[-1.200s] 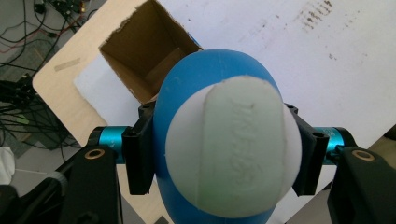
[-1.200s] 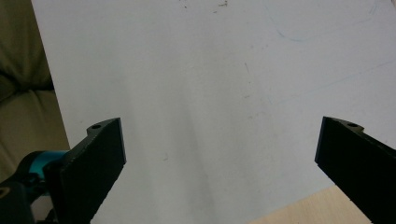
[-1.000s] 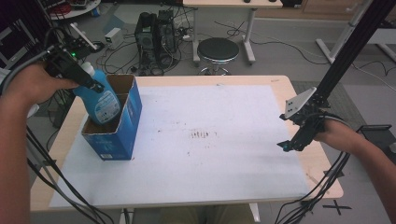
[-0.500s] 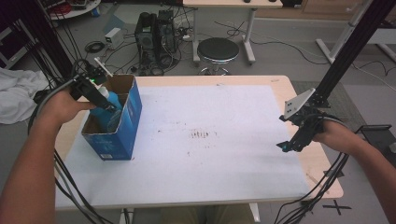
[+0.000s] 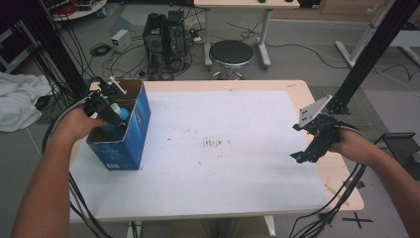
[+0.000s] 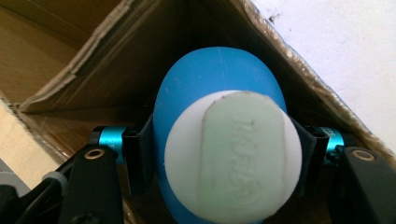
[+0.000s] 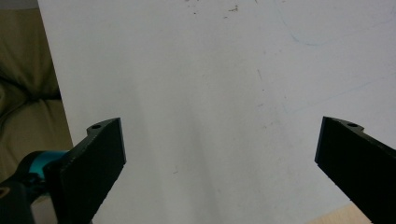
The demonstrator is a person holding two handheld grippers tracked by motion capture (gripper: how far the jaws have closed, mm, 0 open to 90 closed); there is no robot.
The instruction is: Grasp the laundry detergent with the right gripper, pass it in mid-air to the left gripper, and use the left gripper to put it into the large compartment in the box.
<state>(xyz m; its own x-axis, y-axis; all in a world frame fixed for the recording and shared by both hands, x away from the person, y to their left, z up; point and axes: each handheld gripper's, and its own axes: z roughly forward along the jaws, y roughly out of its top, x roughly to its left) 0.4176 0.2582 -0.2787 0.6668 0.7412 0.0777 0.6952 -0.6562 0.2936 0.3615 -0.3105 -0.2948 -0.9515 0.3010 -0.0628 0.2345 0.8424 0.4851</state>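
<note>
A blue bottle [image 6: 219,93] with a white cap and pale green lid [image 6: 240,149] sits between the jaws of my left gripper [image 6: 224,154], which is shut on it. In the high view the left gripper [image 5: 106,113] holds the bottle [image 5: 121,115] down inside the open blue cardboard box [image 5: 126,148] at the table's left side. My right gripper [image 5: 308,148] hovers over the right part of the white mat, open. In the right gripper view its jaws [image 7: 219,163] stand wide apart with nothing between them.
The white mat [image 5: 213,148] covers most of the wooden table [image 5: 341,193]. The box's brown inner walls [image 6: 79,51] close in around the bottle. Cables trail off both table sides. A stool [image 5: 232,52] and computer gear stand on the floor beyond.
My left gripper has lowered the blue bottle from above the box down into it. The right gripper has barely moved.
</note>
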